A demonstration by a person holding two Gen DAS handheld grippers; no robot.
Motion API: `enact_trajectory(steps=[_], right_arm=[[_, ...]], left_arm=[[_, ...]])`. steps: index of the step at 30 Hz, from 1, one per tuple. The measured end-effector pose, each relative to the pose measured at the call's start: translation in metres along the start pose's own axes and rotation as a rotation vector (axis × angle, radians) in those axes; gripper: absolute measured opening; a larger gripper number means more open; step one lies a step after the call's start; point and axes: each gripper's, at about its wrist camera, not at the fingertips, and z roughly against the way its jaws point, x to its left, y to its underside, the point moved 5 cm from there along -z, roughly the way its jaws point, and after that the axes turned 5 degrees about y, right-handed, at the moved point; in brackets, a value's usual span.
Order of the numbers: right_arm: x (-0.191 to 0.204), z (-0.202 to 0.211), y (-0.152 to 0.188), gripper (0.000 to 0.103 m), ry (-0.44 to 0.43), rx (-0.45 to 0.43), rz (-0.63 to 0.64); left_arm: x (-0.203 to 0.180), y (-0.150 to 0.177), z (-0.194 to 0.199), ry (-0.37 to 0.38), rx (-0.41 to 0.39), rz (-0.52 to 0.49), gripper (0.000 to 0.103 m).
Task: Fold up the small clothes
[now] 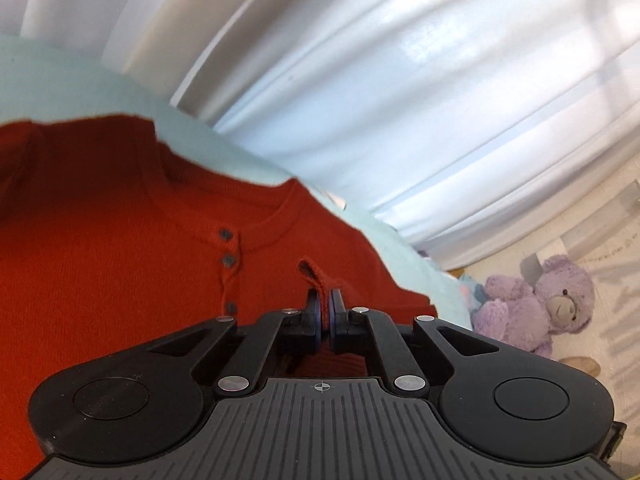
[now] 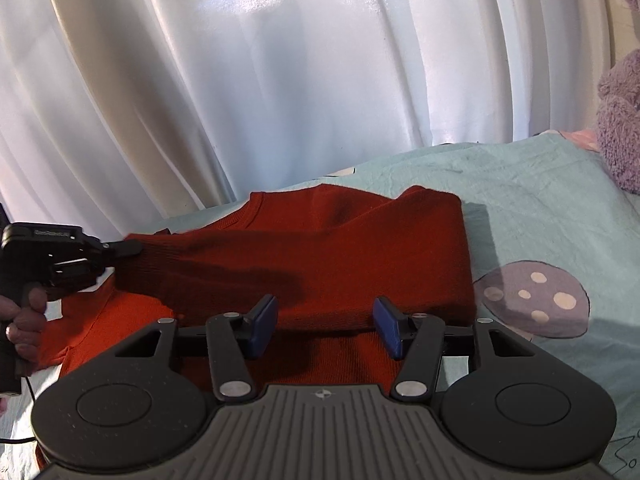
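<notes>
A red knit shirt with dark buttons at the neck lies on a pale blue sheet. My left gripper is shut on a pinch of the shirt's red cloth near the collar. In the right wrist view the shirt lies partly folded, one sleeve drawn across its body toward the left gripper, which holds the sleeve end. My right gripper is open, just above the shirt's near part, holding nothing.
White curtains hang behind the bed. A purple teddy bear sits to the right, and also shows at the edge of the right wrist view. The sheet has a mushroom print.
</notes>
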Motion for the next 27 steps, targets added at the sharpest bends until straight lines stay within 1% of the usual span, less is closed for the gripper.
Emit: enact_trajectory(steps=[1, 3, 5, 7, 8, 9, 11, 12, 13, 14, 15, 16, 17, 19, 21, 23, 25, 27], right_arm=[[-0.001, -0.001, -0.003, 0.054, 0.008, -0.006, 0.004], [-0.003, -0.006, -0.008, 0.054, 0.028, -0.011, 0.014], [-0.005, -0.012, -0.010, 0.054, 0.045, -0.004, 0.021], [-0.007, -0.019, -0.011, 0.054, 0.058, 0.011, 0.025], [-0.007, -0.023, -0.011, 0.054, 0.059, 0.021, 0.030], [-0.006, -0.027, -0.012, 0.054, 0.063, 0.028, 0.036], [-0.004, -0.034, -0.014, 0.054, 0.071, 0.038, 0.051], [-0.003, -0.037, -0.016, 0.054, 0.071, 0.043, 0.059], [-0.002, -0.041, -0.017, 0.054, 0.075, 0.045, 0.065], [0.000, -0.044, -0.019, 0.054, 0.077, 0.046, 0.073], [0.001, -0.047, -0.022, 0.054, 0.078, 0.049, 0.079], [0.003, -0.050, -0.025, 0.054, 0.082, 0.051, 0.085], [0.004, -0.056, -0.029, 0.054, 0.087, 0.052, 0.093], [0.006, -0.065, -0.037, 0.055, 0.090, 0.050, 0.106], [0.008, -0.074, -0.042, 0.056, 0.073, 0.066, 0.108], [0.010, -0.085, -0.044, 0.057, 0.055, 0.084, 0.111], [0.010, -0.094, -0.046, 0.057, 0.049, 0.104, 0.103], [0.013, -0.105, -0.047, 0.057, 0.035, 0.127, 0.096]], left_arm=[[0.000, -0.006, 0.010, -0.007, -0.028, -0.022, 0.005], [0.006, -0.017, 0.029, -0.069, -0.086, -0.068, 0.005], [0.027, -0.024, 0.043, -0.201, -0.116, -0.099, 0.005], [0.056, -0.022, 0.048, -0.352, -0.110, -0.105, 0.005], [0.071, -0.018, 0.047, -0.411, -0.087, -0.101, 0.005], [0.085, -0.014, 0.045, -0.426, -0.058, -0.078, 0.005], [0.100, -0.006, 0.042, -0.368, -0.032, -0.003, 0.006], [0.103, -0.005, 0.040, -0.333, -0.028, 0.021, 0.009], [0.105, -0.004, 0.038, -0.306, -0.031, 0.032, 0.013], [0.106, -0.004, 0.035, -0.284, -0.034, 0.042, 0.025], [0.107, -0.004, 0.031, -0.271, -0.031, 0.055, 0.027], [0.108, -0.005, 0.028, -0.262, -0.033, 0.063, 0.023], [0.108, -0.006, 0.025, -0.264, -0.033, 0.062, 0.006], [0.102, -0.011, 0.026, -0.278, -0.039, 0.038, 0.006], [0.093, -0.020, 0.035, -0.278, -0.087, -0.008, 0.006], [0.086, -0.031, 0.046, -0.284, -0.135, -0.020, 0.006], [0.087, -0.040, 0.057, -0.326, -0.170, -0.029, 0.006], [0.091, -0.046, 0.067, -0.355, -0.183, -0.047, 0.006]])
